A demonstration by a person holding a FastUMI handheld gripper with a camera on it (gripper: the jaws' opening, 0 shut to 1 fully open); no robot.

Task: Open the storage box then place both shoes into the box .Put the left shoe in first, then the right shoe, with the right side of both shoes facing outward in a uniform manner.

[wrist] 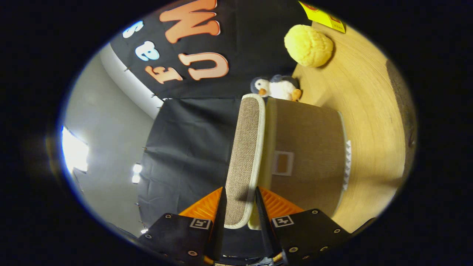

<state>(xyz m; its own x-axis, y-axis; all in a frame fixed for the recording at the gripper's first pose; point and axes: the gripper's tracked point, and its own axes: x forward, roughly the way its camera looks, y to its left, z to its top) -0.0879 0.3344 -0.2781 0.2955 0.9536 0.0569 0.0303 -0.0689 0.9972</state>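
Wood-grain tabletop (369,111) takes up the right side of the scene, seen rolled on its side because the gripper is turned over, with the black cloth wall filling the left and far side. On that table stands the storage box (306,155), a brown fabric cube with pale piping, and its lid (245,159) is lifted clear of the box's top and stands on edge just to the left of it. The gripper (239,207) has the near rim of that lid between its two fingers, which are drawn in close so that both press on it, one on each face. I would judge the lid light but floppy, woven cloth over a thin board, hinged along one side, so it should swing easily yet may sag or slip out if held too near the corner; the piped rim looks like the firmest place to hold. A small framed label window (283,163) sits on the box's facing side, and I can make out no writing in it. Beyond the box lie a plush penguin (276,88) and, farther off, a round yellow cushion (308,45). A yellow card (322,15) at the far edge carries print too small to read.
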